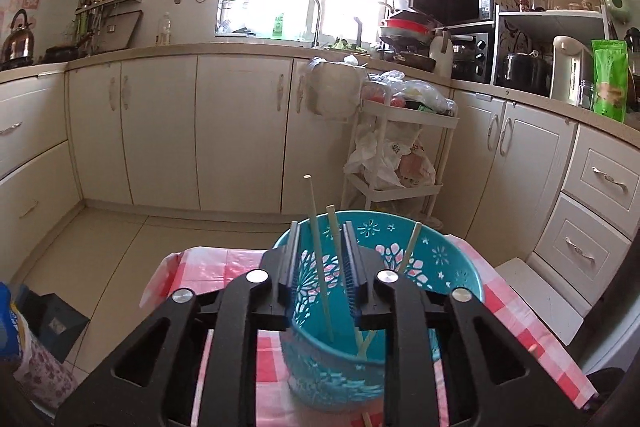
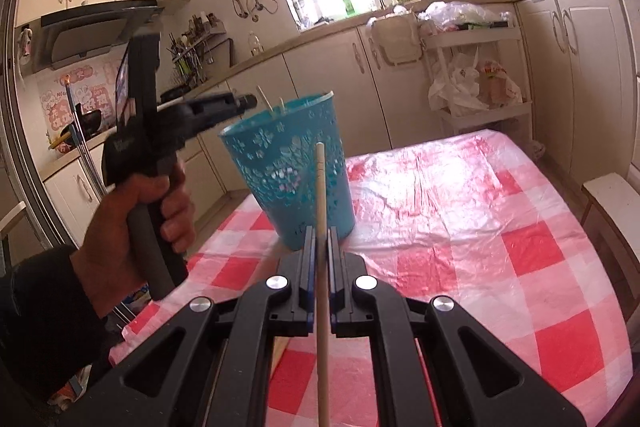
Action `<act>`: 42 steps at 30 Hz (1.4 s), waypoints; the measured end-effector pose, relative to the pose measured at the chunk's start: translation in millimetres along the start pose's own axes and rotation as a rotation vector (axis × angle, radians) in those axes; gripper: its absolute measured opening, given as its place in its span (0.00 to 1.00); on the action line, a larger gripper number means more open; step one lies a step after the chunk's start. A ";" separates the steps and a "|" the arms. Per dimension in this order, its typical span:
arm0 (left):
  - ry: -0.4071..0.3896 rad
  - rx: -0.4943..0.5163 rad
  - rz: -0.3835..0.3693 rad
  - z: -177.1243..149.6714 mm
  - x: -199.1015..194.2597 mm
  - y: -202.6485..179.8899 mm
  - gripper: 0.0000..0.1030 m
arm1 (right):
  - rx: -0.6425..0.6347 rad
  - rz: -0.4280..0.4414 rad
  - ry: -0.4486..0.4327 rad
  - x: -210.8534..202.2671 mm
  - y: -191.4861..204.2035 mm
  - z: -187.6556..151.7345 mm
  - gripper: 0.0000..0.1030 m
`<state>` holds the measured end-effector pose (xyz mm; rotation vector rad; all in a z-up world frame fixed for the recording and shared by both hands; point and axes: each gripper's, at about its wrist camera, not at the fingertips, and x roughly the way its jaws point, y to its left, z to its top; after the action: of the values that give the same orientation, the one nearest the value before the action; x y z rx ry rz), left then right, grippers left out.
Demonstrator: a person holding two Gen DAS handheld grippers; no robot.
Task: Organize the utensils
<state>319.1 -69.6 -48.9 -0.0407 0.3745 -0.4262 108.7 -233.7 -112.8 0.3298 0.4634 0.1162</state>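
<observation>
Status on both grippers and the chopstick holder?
Left gripper open above teal perforated plastic cup, chopsticks standing inside. Right gripper shut on a pale wooden chopstick. Nothing blocking the cup.

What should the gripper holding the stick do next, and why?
Probably carry it over the teal basket and lower it in. The right gripper is shut on one chopstick, still outside the basket, while other chopsticks already stand inside and the left gripper is open above them.

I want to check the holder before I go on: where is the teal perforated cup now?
The teal perforated cup stands upright on the red-checked tablecloth, near its left edge in the right wrist view, directly ahead of the right gripper.
</observation>
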 end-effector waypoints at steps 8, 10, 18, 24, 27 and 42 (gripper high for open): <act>-0.034 -0.149 0.087 -34.1 -44.7 40.7 0.45 | -0.028 0.110 -0.300 -2.4 32.9 67.4 0.06; -0.029 -0.178 0.104 -35.2 -50.1 49.2 0.45 | -0.053 0.135 -0.383 4.4 45.5 87.8 0.06; -0.041 -0.289 0.142 -41.4 -53.7 77.7 0.45 | -0.085 0.133 -0.520 57.4 66.2 135.0 0.06; -0.024 -0.279 0.124 -48.4 -54.5 74.3 0.45 | -0.126 0.089 -0.492 95.9 56.2 121.2 0.06; -0.024 -0.262 0.126 -48.2 -55.7 72.6 0.45 | -0.119 0.082 -0.437 110.6 45.9 107.1 0.06; -0.015 -0.252 0.133 -48.6 -54.0 64.5 0.45 | -0.138 0.093 -0.386 95.5 34.8 88.3 0.07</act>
<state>281.5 13.2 -82.9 -0.2629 0.4118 -0.2449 232.6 -208.6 -66.7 0.2301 0.0575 0.1700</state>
